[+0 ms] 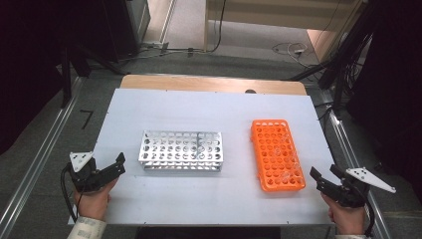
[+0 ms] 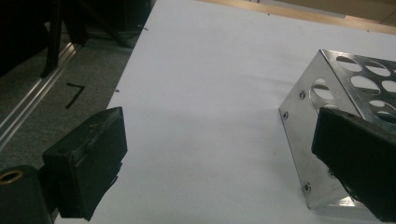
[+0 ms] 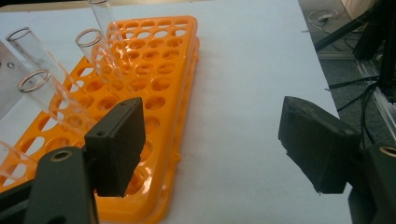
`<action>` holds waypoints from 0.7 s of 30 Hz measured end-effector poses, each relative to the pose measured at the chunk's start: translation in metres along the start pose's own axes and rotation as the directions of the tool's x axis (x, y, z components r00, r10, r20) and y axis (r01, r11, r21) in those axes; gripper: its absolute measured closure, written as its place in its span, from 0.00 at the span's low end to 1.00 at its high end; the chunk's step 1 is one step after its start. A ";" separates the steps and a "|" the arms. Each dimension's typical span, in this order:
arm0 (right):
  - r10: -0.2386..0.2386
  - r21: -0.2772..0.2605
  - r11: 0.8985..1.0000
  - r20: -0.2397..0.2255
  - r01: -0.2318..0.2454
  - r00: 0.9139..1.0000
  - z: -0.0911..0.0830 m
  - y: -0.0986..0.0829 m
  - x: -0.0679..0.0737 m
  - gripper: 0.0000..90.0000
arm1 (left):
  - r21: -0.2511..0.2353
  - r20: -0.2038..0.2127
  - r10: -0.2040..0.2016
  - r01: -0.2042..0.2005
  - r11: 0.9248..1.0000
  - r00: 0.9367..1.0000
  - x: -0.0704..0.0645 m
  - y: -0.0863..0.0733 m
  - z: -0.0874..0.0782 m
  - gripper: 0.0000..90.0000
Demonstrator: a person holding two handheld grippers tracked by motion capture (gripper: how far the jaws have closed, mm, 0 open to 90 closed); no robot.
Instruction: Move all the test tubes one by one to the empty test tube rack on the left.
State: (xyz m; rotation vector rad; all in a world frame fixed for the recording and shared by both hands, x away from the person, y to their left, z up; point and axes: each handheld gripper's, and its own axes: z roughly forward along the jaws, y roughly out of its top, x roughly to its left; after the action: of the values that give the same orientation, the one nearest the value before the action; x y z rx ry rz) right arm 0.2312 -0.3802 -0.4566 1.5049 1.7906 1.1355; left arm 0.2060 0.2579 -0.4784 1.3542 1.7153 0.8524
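Note:
A silver metal tube rack (image 1: 181,150) stands left of centre on the white board, its end wall (image 2: 303,135) close to my left gripper. An orange plastic tube rack (image 1: 276,154) lies to the right; several clear glass tubes (image 3: 100,56) stand tilted in it. My left gripper (image 1: 113,167) is held at the board's near left edge, open, with nothing between the jaws. My right gripper (image 1: 326,177) hovers at the near right, just right of the orange rack (image 3: 149,93), open and holding nothing.
The white board (image 1: 209,194) covers a wooden table (image 1: 214,82). Aluminium rails (image 1: 35,164) run along both sides on the grey floor. Cables (image 1: 293,50) and dark stands lie beyond the far edge.

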 end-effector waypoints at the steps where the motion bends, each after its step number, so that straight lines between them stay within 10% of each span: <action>1: -0.005 0.001 1.000 -0.003 0.005 1.000 -0.001 -0.001 0.000 0.24 | 0.000 -0.002 0.004 -0.004 1.000 1.000 -0.001 0.000 0.000 0.04; 21: -0.108 0.011 0.994 -0.077 0.109 0.991 0.001 -0.004 0.021 0.29 | 0.012 -0.002 0.014 -0.014 1.000 1.000 -0.004 0.000 0.005 0.04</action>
State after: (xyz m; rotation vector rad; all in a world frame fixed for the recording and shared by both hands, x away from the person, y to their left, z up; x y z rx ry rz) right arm 0.2245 -0.3595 -0.4583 1.3716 1.9118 1.1424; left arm 0.2104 0.2546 -0.4805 1.3754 1.7170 0.8522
